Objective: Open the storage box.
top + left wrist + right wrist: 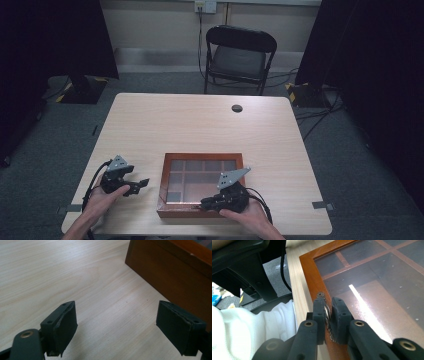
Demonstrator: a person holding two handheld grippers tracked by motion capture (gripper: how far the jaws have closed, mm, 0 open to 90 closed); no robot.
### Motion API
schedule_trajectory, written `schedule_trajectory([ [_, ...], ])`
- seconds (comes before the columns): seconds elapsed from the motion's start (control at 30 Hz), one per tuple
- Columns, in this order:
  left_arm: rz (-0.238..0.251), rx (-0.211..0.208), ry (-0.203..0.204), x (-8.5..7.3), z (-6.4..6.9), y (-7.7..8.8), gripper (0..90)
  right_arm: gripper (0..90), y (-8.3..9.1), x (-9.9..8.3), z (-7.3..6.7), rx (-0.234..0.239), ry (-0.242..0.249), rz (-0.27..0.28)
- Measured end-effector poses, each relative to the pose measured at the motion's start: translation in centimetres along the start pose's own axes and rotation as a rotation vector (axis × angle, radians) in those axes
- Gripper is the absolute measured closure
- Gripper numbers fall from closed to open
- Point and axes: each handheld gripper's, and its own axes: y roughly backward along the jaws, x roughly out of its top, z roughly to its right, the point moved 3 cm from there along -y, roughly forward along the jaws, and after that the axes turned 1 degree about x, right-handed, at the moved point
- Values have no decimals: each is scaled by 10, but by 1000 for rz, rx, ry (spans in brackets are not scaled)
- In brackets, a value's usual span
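A flat wooden box [164, 186] with a glass lid divided into compartments lies near the table's front edge. My right gripper [204, 204] is at its front rim, shut on a small ornate metal latch [327, 312] that sticks up between the pads at the wooden frame [312, 272]. The glass lid [374, 290] lies flat and closed. My left gripper [144, 183] hovers just left of the box with its jaws open and nothing between them. In the left gripper view the left gripper [116, 315] is over bare tabletop, with the box's side wall [170, 272] close ahead on the right.
The light wooden table [200, 125] has a round cable hole [237, 108] near its far edge. A black folding chair [240, 55] stands behind it. A white sleeve [249, 327] is close to the front edge beside the right gripper.
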Motion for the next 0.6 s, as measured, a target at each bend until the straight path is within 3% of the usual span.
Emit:
schedule_trajectory([
  [0.17,9,-22,-19,2,5,0,163,825,4,3,-1,5,-2,17],
  [0.33,26,-61,-6,5,10,1,165,826,6,7,-2,8,0,21],
  [0.6,47,-75,-20,9,16,1,166,827,8,10,-2,9,-3,19],
])
